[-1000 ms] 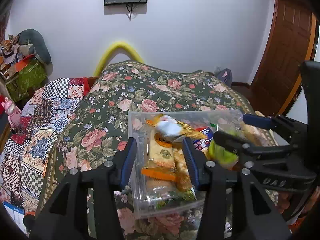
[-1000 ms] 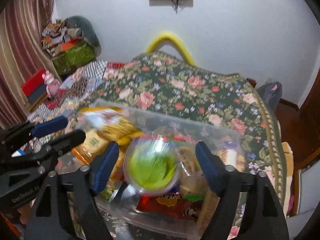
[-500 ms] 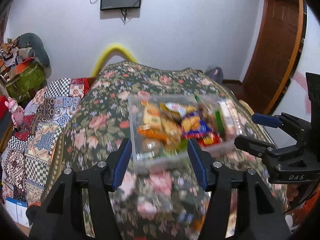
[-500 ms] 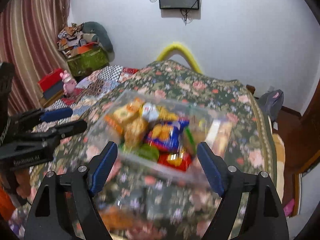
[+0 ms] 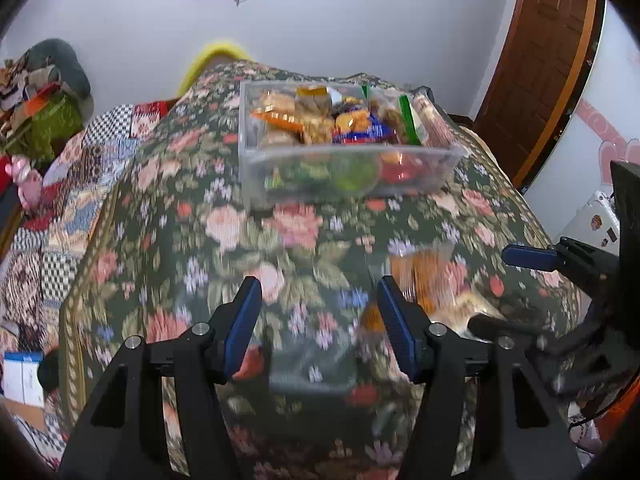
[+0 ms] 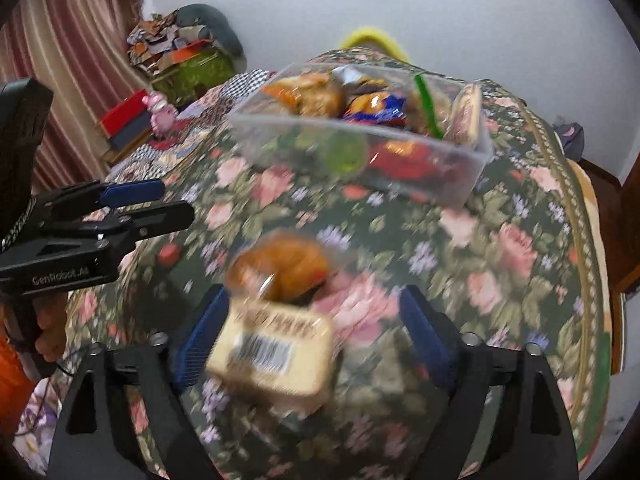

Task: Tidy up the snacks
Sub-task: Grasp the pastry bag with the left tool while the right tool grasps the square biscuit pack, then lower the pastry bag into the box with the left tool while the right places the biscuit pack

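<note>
Both cams sit low, looking out along their own tongs over the flowery bedspread (image 5: 304, 240) toward the white back wall. Left view faces the clear snack box (image 5: 344, 168) straight on, upper middle of frame. Right view sees the same box (image 6: 360, 152) more from the side, with packets close up at bottom center.

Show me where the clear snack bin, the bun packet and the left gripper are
Snack bin (image 5: 344, 154), left wrist view, on its near wall.
Bun packet (image 6: 276, 344), right wrist view, on the barcode label.
Left gripper (image 5: 318, 322), left wrist view, midway between its open fingertips.
</note>
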Available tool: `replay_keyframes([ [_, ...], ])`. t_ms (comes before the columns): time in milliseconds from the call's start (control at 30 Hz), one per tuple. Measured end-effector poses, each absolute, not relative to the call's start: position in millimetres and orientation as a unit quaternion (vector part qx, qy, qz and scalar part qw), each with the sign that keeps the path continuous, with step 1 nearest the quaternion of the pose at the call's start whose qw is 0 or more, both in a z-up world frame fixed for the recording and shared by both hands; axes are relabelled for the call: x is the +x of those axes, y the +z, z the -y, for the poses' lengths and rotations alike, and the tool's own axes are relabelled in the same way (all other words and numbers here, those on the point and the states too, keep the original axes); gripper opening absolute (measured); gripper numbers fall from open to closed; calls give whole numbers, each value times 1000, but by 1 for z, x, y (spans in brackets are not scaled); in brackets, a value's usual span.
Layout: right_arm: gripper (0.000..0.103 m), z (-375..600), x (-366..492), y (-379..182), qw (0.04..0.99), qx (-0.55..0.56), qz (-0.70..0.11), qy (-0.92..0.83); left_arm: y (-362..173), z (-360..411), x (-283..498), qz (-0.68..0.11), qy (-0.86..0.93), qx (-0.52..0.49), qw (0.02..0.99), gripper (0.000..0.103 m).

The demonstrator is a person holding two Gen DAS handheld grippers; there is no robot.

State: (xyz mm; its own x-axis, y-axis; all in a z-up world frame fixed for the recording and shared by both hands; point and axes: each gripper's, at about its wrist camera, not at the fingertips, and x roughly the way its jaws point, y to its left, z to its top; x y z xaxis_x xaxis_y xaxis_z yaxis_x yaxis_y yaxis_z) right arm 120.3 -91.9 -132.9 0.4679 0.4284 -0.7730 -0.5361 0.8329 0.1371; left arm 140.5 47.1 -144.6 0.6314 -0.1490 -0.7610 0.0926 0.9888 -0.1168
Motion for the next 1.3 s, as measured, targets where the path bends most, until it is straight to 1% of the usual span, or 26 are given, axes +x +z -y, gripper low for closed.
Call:
replay_keyframes([
  [33, 100, 89, 117, -137, 853, -62, -433, 283, -146, -48, 137, -426, -67, -37, 902, 60],
  [67, 101, 86, 115, -140, 852, -63, -436, 283, -148, -49, 133, -427, -66, -41, 901, 60],
  [200, 101, 80, 117, -157, 844, -66, -456, 276, -150, -48, 124, -433, -71, -57, 897, 61],
  [300, 95, 84, 118, -163, 839, -59, -464, 277, -151, -43, 122, -437, -78, -64, 894, 62],
  [333, 90, 87, 118, -163, 837, -52, -466, 281, -151, -40, 122, -437, -79, -62, 894, 63],
  [367, 85, 91, 118, -162, 835, -47, -467, 286, -151, -35, 122, -437, -81, -58, 894, 67],
  [433, 78, 100, 117, -161, 835, -42, -467, 287, -150, -28, 124, -436, -85, -56, 894, 70],
  [633, 77, 128, 113, -160, 848, -34, -461, 260, -154, 2, 141, -447, -115, -50, 886, 74],
  [933, 76, 161, 118, -158, 864, -23, -451, 222, -190, 28, 175, -475, -108, -33, 873, 74],
  [1000, 76, 163, 119, -157, 866, -21, -449, 221, -196, 28, 180, -475, -106, -37, 873, 70],
  [1033, 76, 163, 120, -156, 867, -22, -447, 220, -198, 27, 181, -475, -105, -39, 873, 62],
  [1100, 76, 164, 122, -155, 869, -23, -443, 219, -199, 25, 181, -468, -108, -42, 876, 59],
  [1167, 76, 162, 124, -153, 870, -24, -440, 220, -196, 23, 179, -459, -108, -44, 881, 53],
  [1300, 76, 156, 133, -146, 874, -23, -430, 224, -186, 15, 177, -446, -104, -55, 887, 51],
])
